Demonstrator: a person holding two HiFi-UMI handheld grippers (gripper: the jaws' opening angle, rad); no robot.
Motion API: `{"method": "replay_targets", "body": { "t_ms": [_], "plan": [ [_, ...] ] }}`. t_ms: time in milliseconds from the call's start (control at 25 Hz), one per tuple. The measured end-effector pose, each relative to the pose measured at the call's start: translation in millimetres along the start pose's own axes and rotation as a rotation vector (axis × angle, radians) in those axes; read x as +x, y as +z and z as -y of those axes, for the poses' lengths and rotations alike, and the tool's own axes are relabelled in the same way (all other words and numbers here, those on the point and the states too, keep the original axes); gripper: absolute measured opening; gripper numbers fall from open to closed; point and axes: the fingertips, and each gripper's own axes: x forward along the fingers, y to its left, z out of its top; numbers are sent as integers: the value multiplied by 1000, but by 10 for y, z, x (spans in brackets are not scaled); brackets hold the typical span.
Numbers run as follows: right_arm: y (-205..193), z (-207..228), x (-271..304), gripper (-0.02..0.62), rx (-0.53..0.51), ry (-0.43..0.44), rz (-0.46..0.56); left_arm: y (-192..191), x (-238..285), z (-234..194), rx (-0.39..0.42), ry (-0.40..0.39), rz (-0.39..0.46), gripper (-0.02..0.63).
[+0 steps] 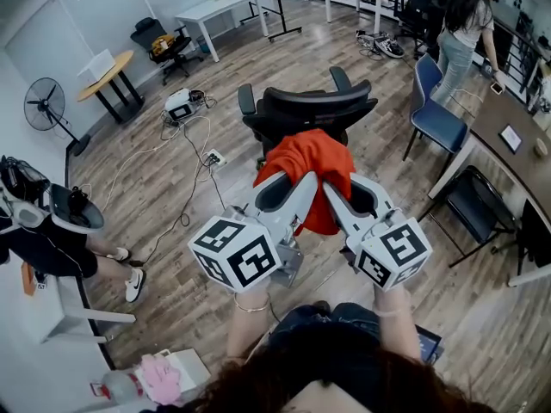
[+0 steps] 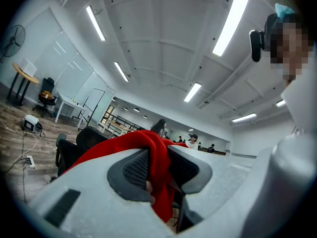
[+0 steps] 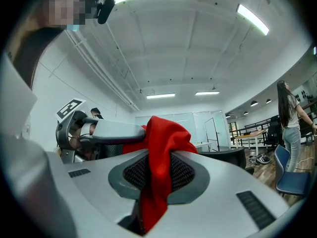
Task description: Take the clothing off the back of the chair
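The left gripper [image 1: 306,184] and right gripper [image 1: 332,193] each pinch the red garment [image 1: 303,155], held near the black office chair [image 1: 314,108]. A blue chair [image 1: 437,120] and floor cables [image 1: 186,172] lie nearby.

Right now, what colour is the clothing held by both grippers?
Red-orange clothing, clearest in the head view.

Wood floor [image 1: 344,58], left side: pedestal fan [image 1: 43,103], round desk [image 1: 105,71] beside it, white desk [image 1: 217,7] farther back, loose cables [image 1: 207,127] and a power strip [image 1: 213,157] towards centre. Right side: blue chair [image 1: 435,114], black folding chair [image 1: 472,205], one standing person [image 1: 461,33] by a long desk [image 1: 491,114]. Near left: seated person [image 1: 43,248], pink cloth [image 1: 159,377].
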Motion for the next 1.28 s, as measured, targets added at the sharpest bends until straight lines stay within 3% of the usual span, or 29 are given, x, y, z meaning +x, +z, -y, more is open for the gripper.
{"method": "replay_targets", "body": {
  "t_ms": [1280],
  "plan": [
    [172,-472,-1354,72,17,37,-40,-458,-517,1296,-22,45,17,106]
  ]
}}
